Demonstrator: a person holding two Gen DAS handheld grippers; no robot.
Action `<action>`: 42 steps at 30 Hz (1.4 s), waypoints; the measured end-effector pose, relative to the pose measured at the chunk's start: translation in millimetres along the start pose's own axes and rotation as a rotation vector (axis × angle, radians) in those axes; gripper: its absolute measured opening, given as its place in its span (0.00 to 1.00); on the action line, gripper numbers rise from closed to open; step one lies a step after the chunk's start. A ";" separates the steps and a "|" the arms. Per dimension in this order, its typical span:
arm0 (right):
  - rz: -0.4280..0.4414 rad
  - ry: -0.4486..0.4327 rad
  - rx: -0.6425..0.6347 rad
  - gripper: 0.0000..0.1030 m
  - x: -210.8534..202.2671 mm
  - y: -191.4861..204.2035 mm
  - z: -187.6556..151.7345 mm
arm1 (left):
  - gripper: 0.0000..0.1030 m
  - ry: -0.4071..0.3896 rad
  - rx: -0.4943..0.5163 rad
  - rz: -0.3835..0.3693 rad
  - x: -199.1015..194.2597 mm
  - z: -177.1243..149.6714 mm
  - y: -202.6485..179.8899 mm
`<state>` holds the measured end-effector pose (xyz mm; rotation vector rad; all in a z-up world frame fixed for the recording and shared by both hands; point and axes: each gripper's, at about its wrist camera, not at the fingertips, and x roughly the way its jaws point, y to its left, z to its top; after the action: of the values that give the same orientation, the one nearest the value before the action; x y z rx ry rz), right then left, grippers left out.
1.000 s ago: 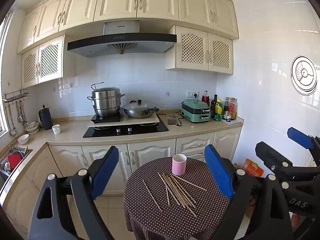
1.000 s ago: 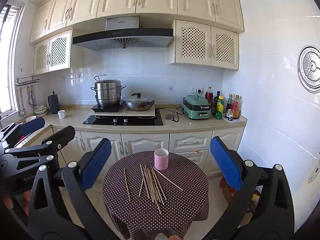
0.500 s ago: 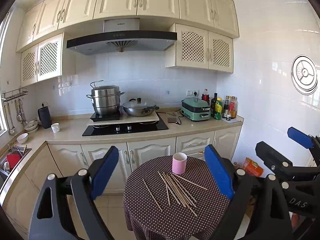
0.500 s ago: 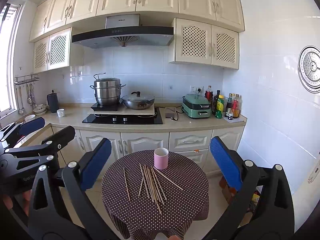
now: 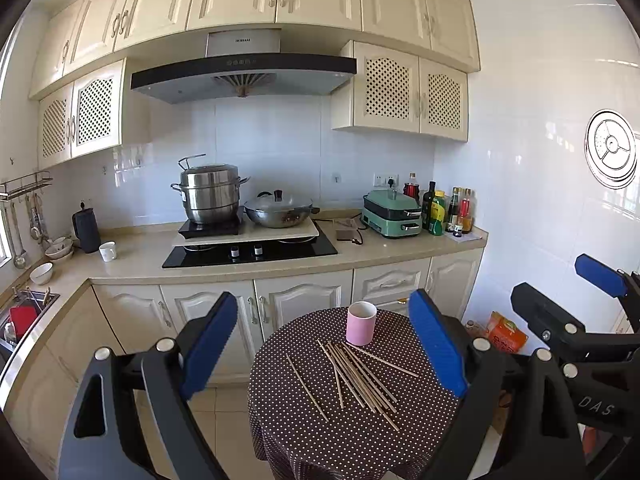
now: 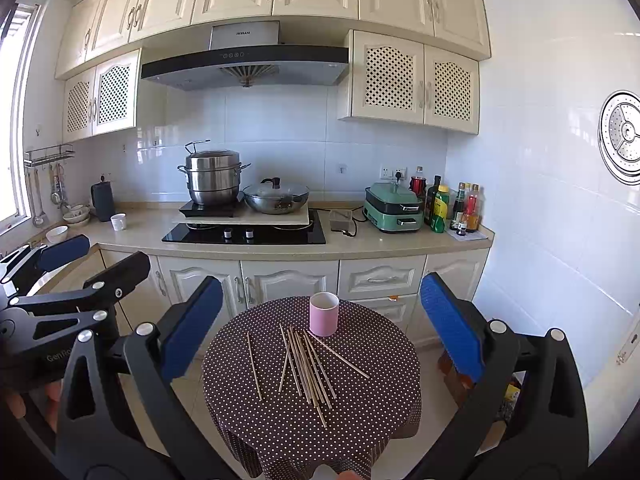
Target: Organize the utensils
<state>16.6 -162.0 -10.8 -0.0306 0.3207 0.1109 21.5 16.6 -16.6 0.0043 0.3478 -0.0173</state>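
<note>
Several wooden chopsticks (image 5: 360, 374) lie scattered on a small round table with a brown dotted cloth (image 5: 304, 432). A pink cup (image 5: 361, 323) stands upright at the table's far edge. Both also show in the right wrist view: chopsticks (image 6: 306, 366), cup (image 6: 324, 314), table (image 6: 248, 420). My left gripper (image 5: 324, 346) is open and empty, held high and well back from the table. My right gripper (image 6: 320, 328) is open and empty, also high and back. Each gripper appears at the edge of the other's view: the right one (image 5: 560, 304), the left one (image 6: 92, 264).
A kitchen counter (image 5: 140, 256) with a hob, steel pot (image 5: 210, 194), wok, green cooker (image 5: 394, 214) and bottles runs behind the table. A sink (image 5: 20, 316) is at the left. An orange pack (image 5: 506, 330) sits on the floor at the right.
Both views have shifted very slightly; the grippers stay open and nothing on the table has moved.
</note>
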 end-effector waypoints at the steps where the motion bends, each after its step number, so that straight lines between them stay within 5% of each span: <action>1: 0.000 0.003 0.002 0.94 1.9 0.6 1.2 | 0.84 0.003 0.000 -0.002 2.0 0.5 1.3; 14: -0.009 0.057 0.016 0.94 34.0 13.6 1.8 | 0.84 0.052 0.008 -0.021 38.7 -1.2 23.6; 23: 0.039 0.162 -0.003 0.94 93.3 13.5 -2.7 | 0.84 0.137 0.010 -0.020 94.2 -7.4 34.8; 35: 0.108 0.415 -0.089 0.94 250.5 -11.9 -72.0 | 0.83 0.564 -0.123 -0.050 275.8 -92.1 48.5; 40: 0.167 0.627 -0.089 0.85 342.4 -39.3 -114.4 | 0.82 0.786 -0.178 -0.022 364.6 -147.2 46.2; 42: 0.198 0.716 -0.080 0.80 377.8 -52.6 -131.9 | 0.72 0.863 -0.206 -0.006 392.2 -164.9 47.1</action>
<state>337.6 -181.3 -254.7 -0.1185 1.0358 0.3104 334.8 58.5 -305.2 -0.1988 1.2113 0.0164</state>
